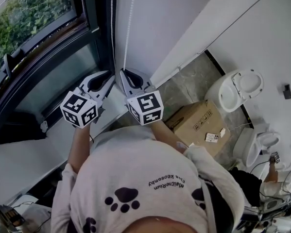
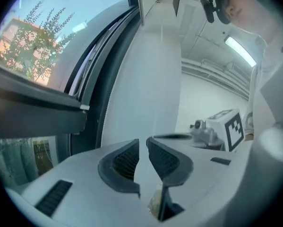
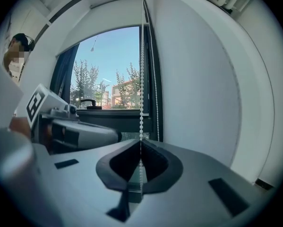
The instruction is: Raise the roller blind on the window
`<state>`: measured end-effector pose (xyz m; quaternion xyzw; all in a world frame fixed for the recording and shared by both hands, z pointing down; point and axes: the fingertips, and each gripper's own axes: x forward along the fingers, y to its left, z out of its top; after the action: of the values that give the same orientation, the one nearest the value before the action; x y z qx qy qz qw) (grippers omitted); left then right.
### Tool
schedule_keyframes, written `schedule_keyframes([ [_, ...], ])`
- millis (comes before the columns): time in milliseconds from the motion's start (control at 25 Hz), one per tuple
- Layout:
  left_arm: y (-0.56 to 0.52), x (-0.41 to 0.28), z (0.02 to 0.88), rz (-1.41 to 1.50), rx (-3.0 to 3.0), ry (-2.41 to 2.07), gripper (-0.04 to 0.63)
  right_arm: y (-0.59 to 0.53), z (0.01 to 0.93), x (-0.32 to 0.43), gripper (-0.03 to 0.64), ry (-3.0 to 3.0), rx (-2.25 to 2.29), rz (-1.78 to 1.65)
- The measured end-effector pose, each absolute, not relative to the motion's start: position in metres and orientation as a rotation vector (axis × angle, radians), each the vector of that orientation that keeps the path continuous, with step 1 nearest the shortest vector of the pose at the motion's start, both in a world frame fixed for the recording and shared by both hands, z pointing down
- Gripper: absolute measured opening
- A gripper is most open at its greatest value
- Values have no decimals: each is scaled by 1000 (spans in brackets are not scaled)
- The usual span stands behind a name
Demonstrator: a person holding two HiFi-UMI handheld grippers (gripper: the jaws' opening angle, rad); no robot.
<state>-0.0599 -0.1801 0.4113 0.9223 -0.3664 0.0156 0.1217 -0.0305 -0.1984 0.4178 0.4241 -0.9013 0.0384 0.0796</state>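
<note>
R gripper [image 3: 141, 144]: I've got it clamped on the bead chain [image 3: 141, 79].
Chain: vertical, runs straight up from those jaws, by the window [image 3: 108, 84] frame.
L gripper [image 2: 142, 143]: jaws apart, empty, just left of chain.
Blind: above chain top, can't make it out.
Next, I reckon: L regrips chain; only free hand.

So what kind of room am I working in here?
Likely a bathroom being fitted out, or a fixtures storeroom: a toilet and a second toilet stand on the floor by a cardboard box, beside a window with a blind's bead chain.
</note>
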Motion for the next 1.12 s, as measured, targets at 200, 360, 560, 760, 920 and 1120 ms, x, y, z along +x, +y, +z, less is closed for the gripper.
schedule_keyframes([
  [200, -182, -59, 346, -55, 2774, -1086, 69, -198, 417, -30, 9, -2694, 1269, 112],
  [360, -185, -49, 302, -101, 2848, -1063, 69, -197, 417, -31, 9, -2695, 1266, 108],
  [560, -194, -36, 265, -91, 2926, -1056, 69, -196, 415, -33, 9, -2699, 1269, 100],
  [760, -200, -26, 238, -109, 2968, -1021, 69, -196, 418, -34, 9, -2704, 1252, 113],
  [920, -205, -22, 224, -99, 2994, -1020, 69, -196, 417, -35, 9, -2703, 1250, 103],
  [1120, -208, -22, 222, -71, 2992, -1036, 9, -197, 418, -36, 9, -2705, 1247, 98],
])
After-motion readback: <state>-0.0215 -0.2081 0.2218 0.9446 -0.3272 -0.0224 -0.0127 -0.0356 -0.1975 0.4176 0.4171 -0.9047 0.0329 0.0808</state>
